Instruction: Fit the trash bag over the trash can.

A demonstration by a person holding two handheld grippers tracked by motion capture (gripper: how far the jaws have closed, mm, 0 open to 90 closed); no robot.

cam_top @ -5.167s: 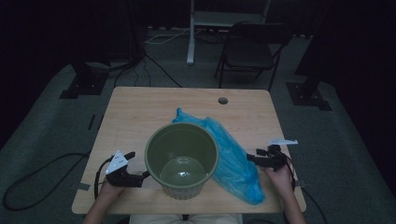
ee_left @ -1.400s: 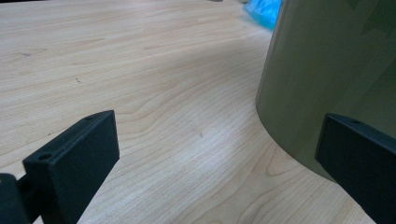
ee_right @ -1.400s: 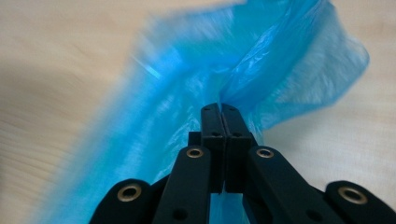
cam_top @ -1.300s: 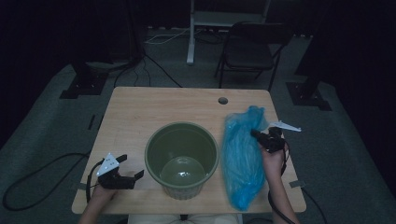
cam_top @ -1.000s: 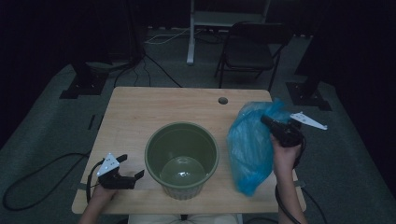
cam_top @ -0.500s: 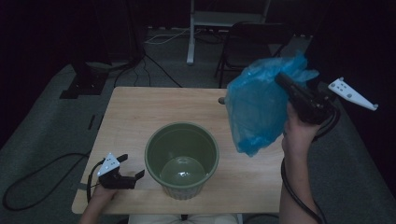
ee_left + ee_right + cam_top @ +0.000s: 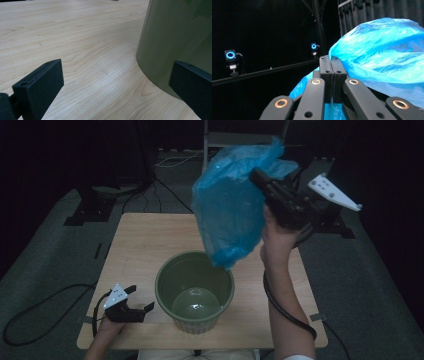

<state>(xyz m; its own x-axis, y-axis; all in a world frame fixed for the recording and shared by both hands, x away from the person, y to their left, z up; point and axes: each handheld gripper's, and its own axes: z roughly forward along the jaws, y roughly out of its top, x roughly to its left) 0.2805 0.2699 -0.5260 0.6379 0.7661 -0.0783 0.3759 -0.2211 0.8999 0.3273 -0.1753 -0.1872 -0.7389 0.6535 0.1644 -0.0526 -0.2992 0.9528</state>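
High view: the right tongs [image 7: 260, 176] are raised well above the table [image 7: 145, 240], pressed together on a blue plastic bag [image 7: 230, 205]. The bag hangs free, its lower tip above the far rim of the green bucket [image 7: 195, 292], apart from it. The bucket stands upright near the table's front edge. The left tongs [image 7: 140, 300] rest on the table just beside the bucket, spread and empty.

Left gripper view: jaws stand wide apart over bare wood, with the bucket wall [image 7: 175, 37] just beyond the right-hand jaw.

Right gripper view: jaws meet, pinching the bag [image 7: 382, 62], which billows to the right.
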